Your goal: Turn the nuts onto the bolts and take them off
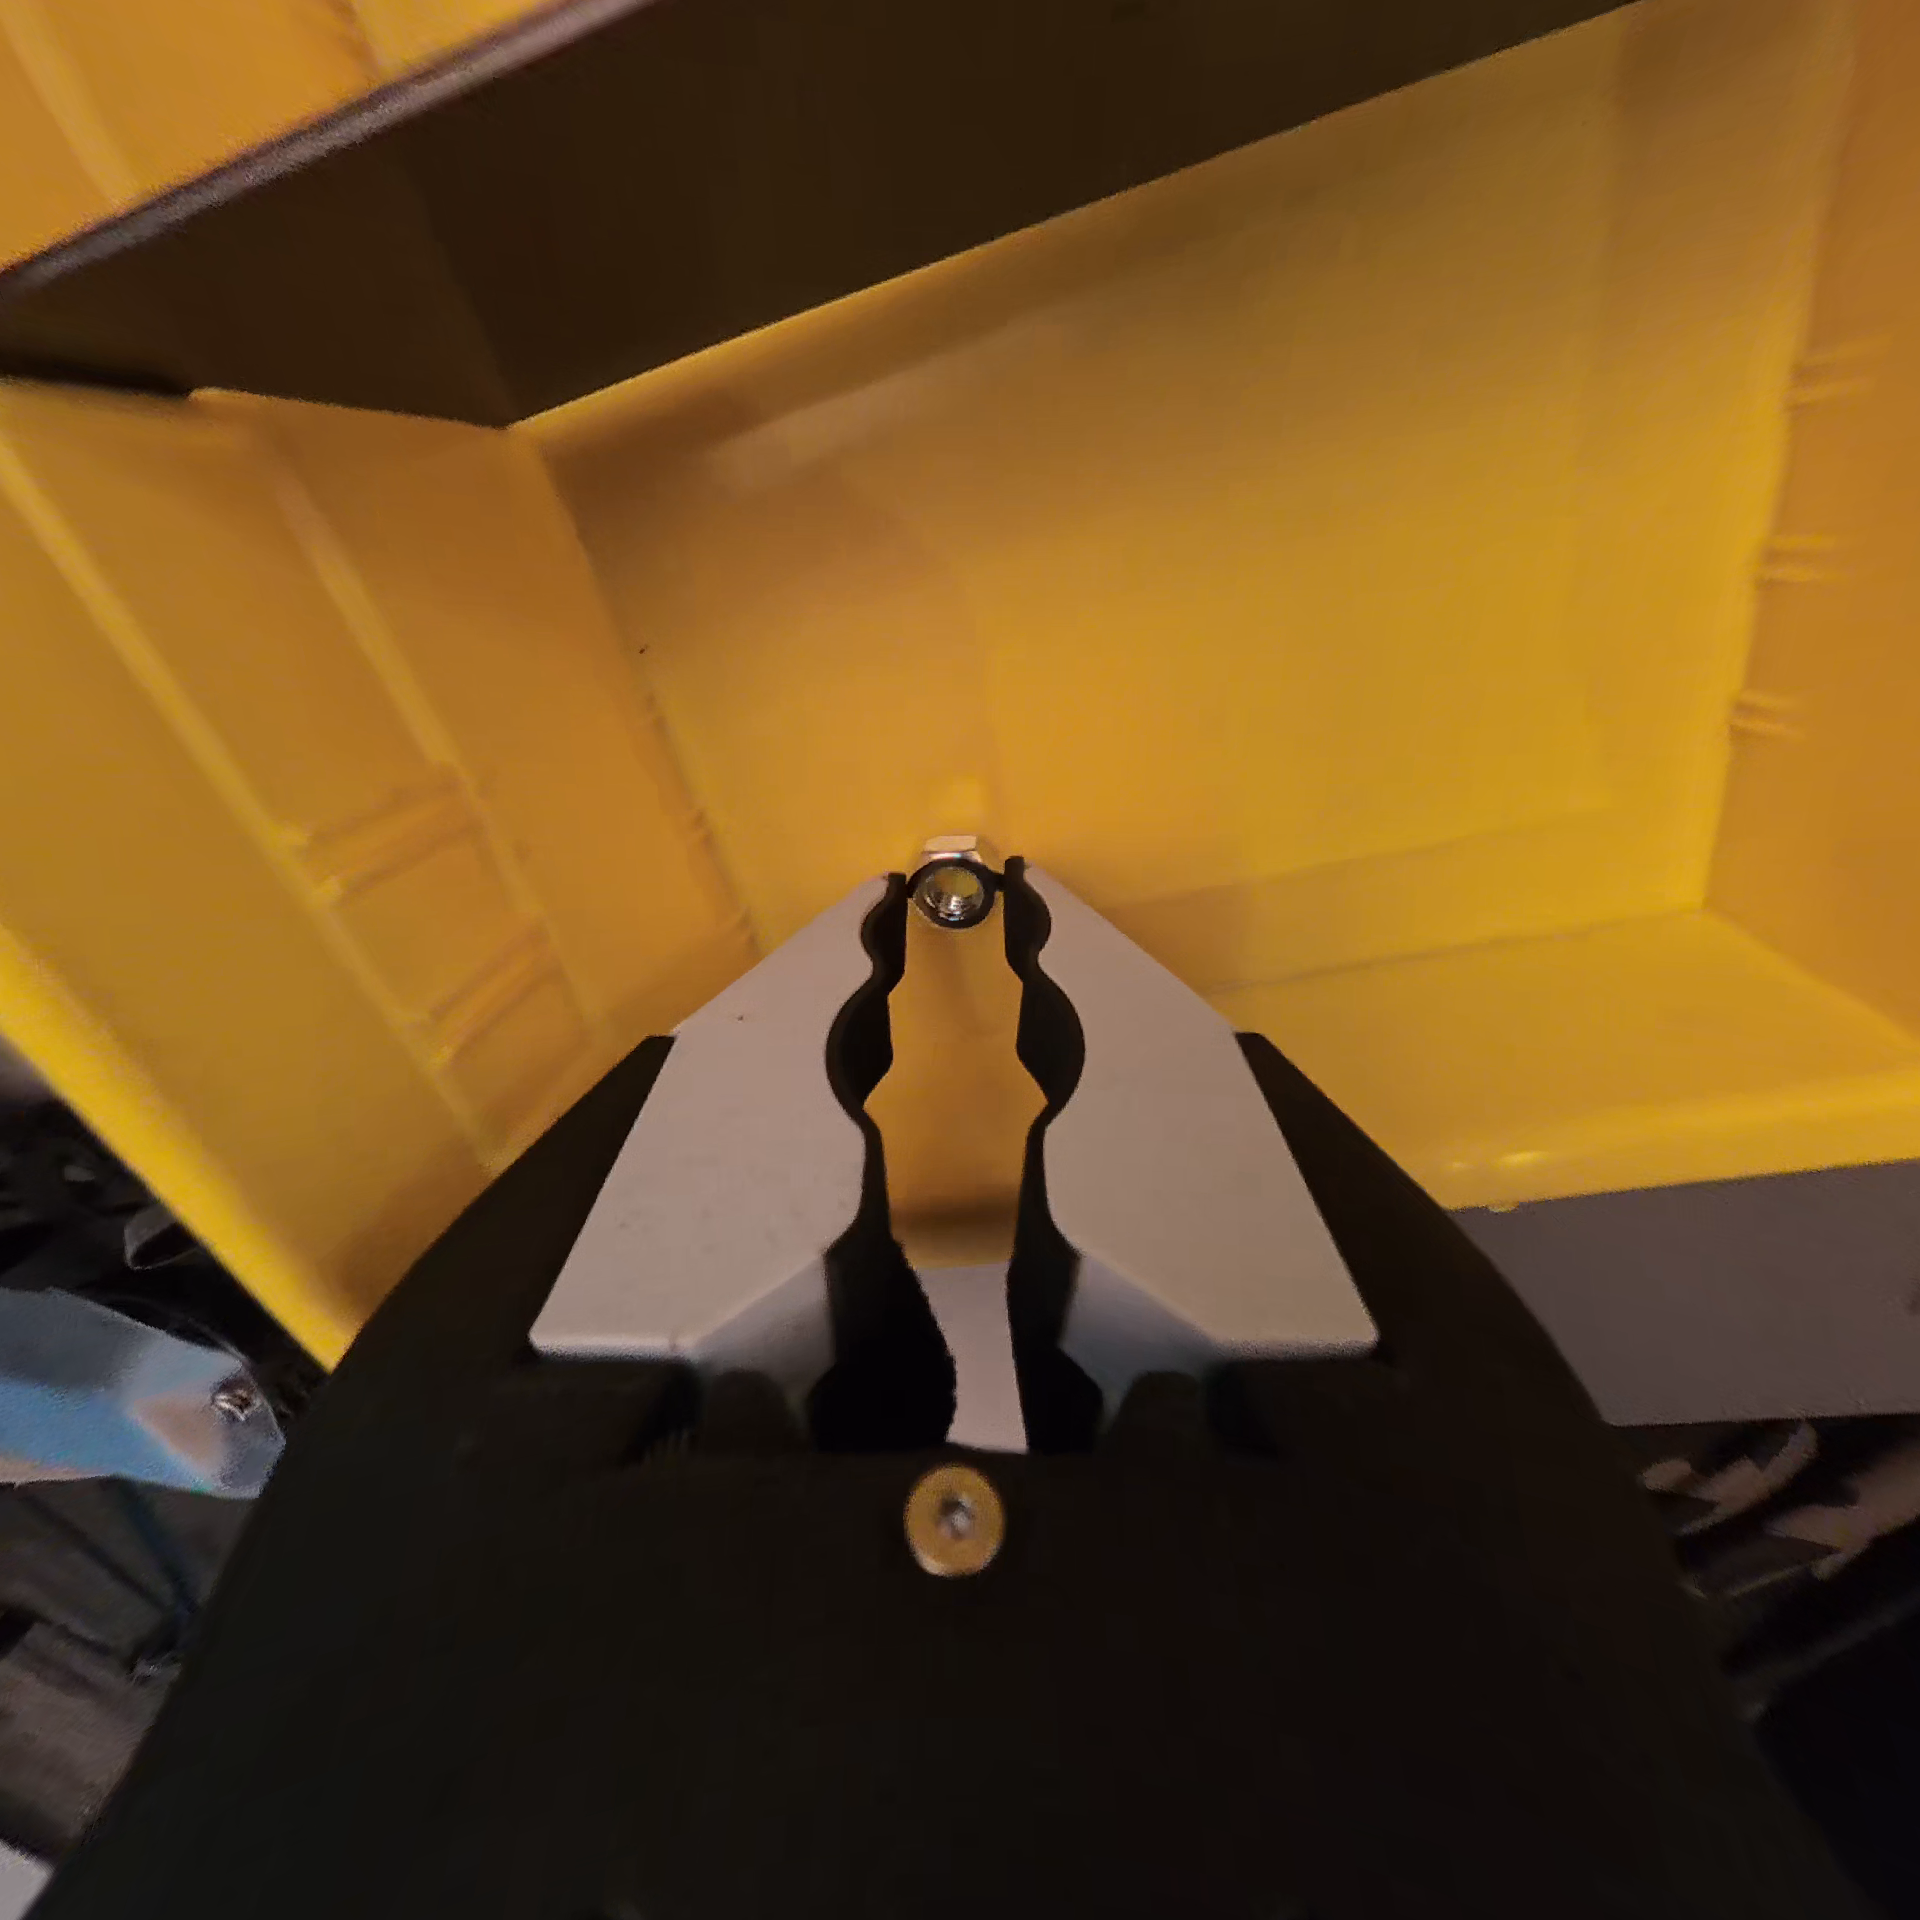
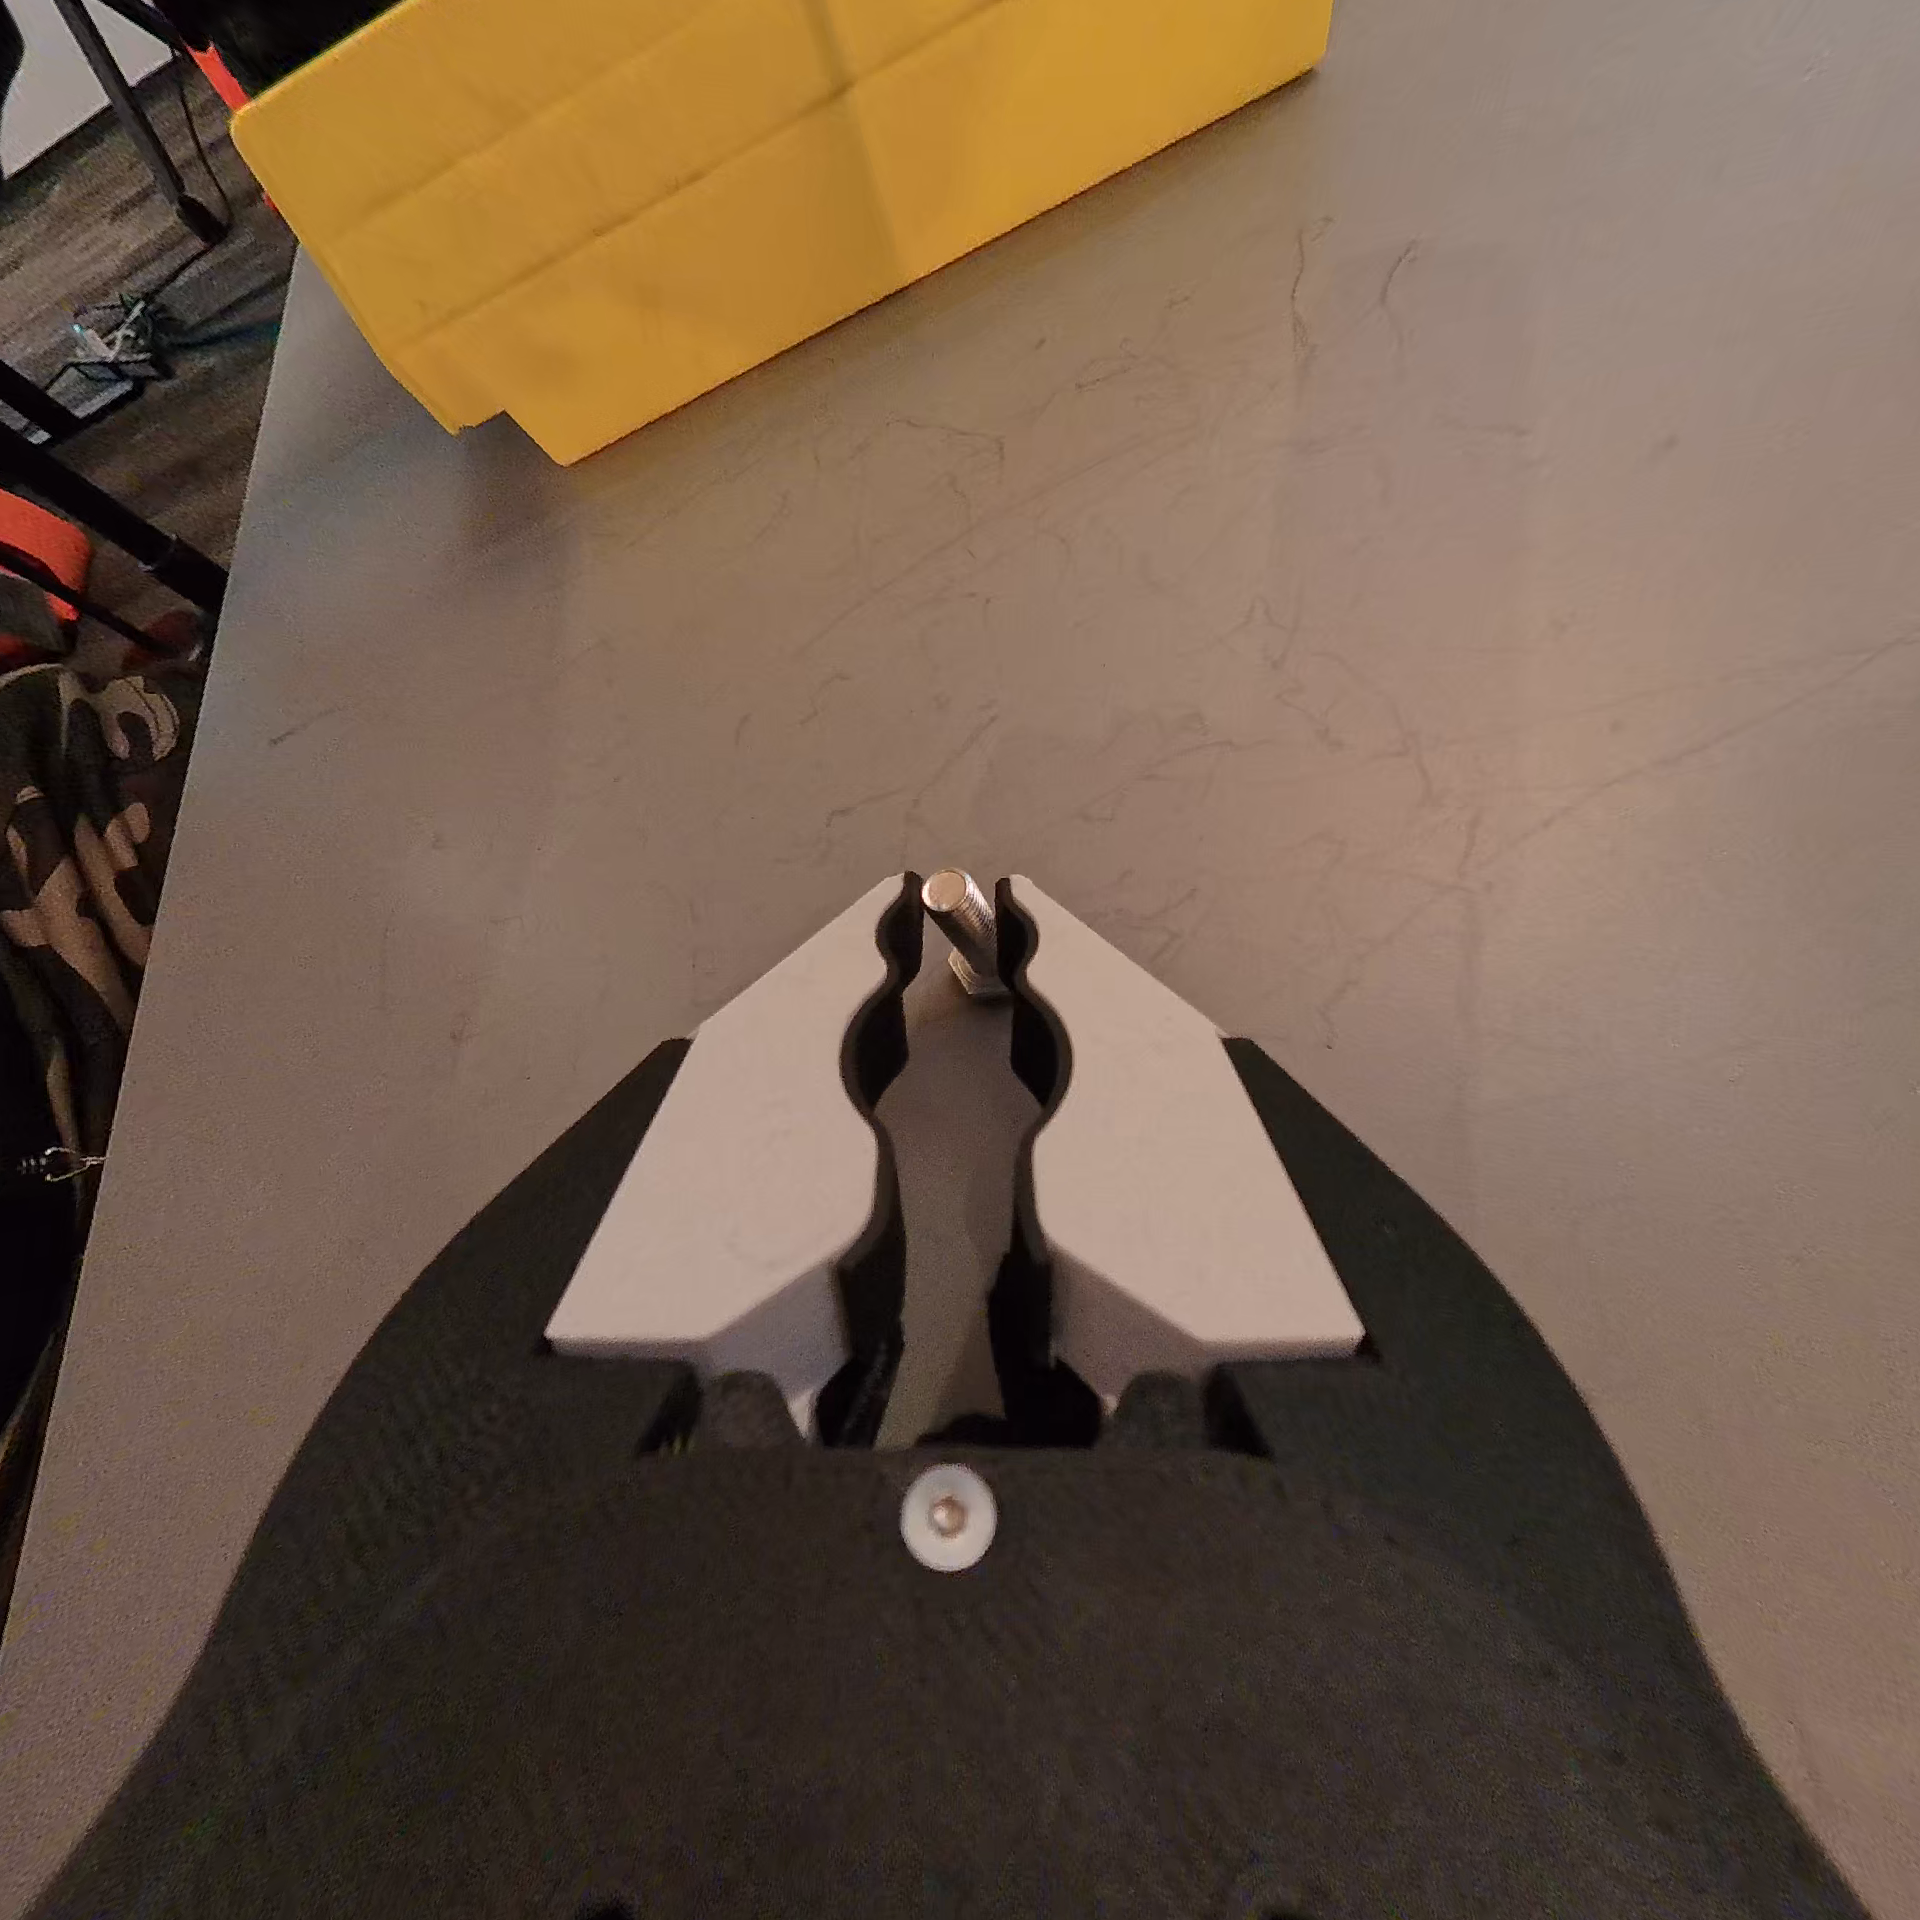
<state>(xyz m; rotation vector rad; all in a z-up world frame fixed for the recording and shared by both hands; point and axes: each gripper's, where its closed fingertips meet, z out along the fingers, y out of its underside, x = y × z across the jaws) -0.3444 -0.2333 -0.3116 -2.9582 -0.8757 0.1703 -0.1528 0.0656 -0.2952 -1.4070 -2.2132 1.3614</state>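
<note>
I see the left gripper (image 1: pixel 954 883) clamped on a nut (image 1: pixel 953 891) at its tips, held inside the yellow bin (image 1: pixel 1299 644). My right gripper (image 2: pixel 958 896) pinches a bolt (image 2: pixel 960 930) by its threaded shank, head down over the grey table (image 2: pixel 1351 623); a yellow bin (image 2: pixel 727 208) sits well beyond.

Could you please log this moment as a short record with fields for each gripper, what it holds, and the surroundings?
left gripper: shut on nut, its hole facing the camera
left surroundings: inside of yellow bin
right gripper: shut on bolt, threaded end up, head down
right surroundings: grey table, yellow bin at its far edge
nut on bolt: not yet
</note>
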